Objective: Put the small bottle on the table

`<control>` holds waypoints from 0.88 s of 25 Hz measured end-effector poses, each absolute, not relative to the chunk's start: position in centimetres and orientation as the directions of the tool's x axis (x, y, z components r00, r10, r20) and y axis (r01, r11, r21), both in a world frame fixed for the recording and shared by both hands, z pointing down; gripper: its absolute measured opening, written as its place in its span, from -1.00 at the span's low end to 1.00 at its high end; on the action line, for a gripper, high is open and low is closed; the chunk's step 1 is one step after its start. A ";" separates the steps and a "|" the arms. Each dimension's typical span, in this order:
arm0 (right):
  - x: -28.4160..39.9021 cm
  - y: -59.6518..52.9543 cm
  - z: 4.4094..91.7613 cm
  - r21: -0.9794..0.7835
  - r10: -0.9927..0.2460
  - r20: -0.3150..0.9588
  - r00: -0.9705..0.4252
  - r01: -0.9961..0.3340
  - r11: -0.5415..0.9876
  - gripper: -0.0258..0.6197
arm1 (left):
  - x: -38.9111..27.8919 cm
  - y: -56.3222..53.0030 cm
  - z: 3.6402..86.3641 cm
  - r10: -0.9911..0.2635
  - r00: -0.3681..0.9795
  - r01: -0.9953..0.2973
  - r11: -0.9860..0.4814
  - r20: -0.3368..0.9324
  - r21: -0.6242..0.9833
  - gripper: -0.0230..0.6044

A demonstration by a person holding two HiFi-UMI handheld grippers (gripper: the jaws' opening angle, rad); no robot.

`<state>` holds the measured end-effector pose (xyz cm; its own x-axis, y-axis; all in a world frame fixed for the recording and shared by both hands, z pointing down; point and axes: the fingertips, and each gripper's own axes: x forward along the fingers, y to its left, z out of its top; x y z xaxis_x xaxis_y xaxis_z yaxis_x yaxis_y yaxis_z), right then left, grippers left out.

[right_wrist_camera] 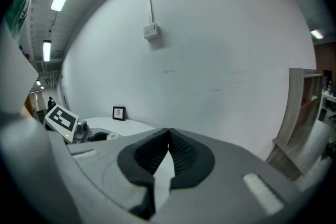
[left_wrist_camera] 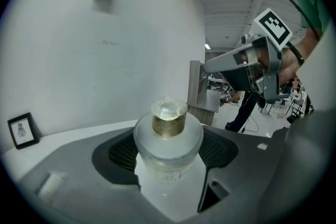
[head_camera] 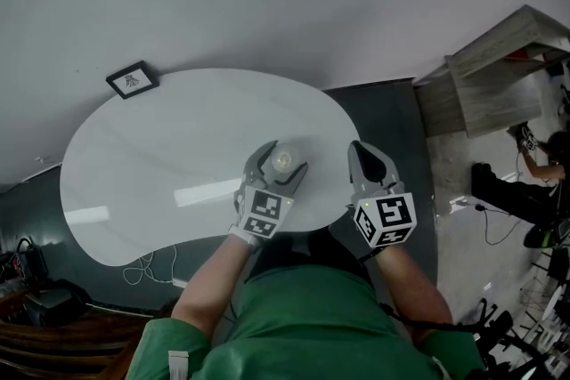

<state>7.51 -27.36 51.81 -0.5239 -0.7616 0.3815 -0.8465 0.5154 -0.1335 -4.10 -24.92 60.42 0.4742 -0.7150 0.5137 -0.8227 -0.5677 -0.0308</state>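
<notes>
Clamped in left gripper (head_camera: 281, 157): small round frosted-glass bottle (left_wrist_camera: 168, 139), gold collar, label print unreadable. At 3 o'clock, right gripper (head_camera: 359, 149) pressed closed, empty. Beneath, glossy white kidney-shaped worktop (head_camera: 134, 173).

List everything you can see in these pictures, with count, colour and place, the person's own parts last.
table: 1, white, against the wall
bottle: 1, clear with gold neck, in the left gripper, over the table
frame: 1, black, on the table's far left edge
wall box: 1, white, on the wall
shelf: 1, grey wood, right of the table
cable: 1, white, floor by the table's near edge
bystander: 1, dark clothes, far right
left gripper: 1, grey, shut on the bottle
right gripper: 1, grey, shut, empty
shirt: 1, green, bottom of head view
</notes>
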 end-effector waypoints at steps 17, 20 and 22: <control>7.2 -28.2 54.3 -0.151 -0.731 0.437 -0.524 -0.844 0.514 -0.93 | -4.7 -26.3 66.1 -0.680 0.455 -0.823 -0.568 0.575 -0.020 0.17; 7.2 -28.0 54.5 -0.160 -0.726 0.445 -0.524 -0.844 0.511 -0.93 | -4.6 -26.4 66.8 -0.672 0.455 -0.825 -0.566 0.584 -0.008 0.17; 7.0 -28.0 54.5 -0.160 -0.725 0.446 -0.525 -0.843 0.513 -0.93 | -4.5 -26.5 67.0 -0.669 0.456 -0.823 -0.569 0.587 -0.009 0.17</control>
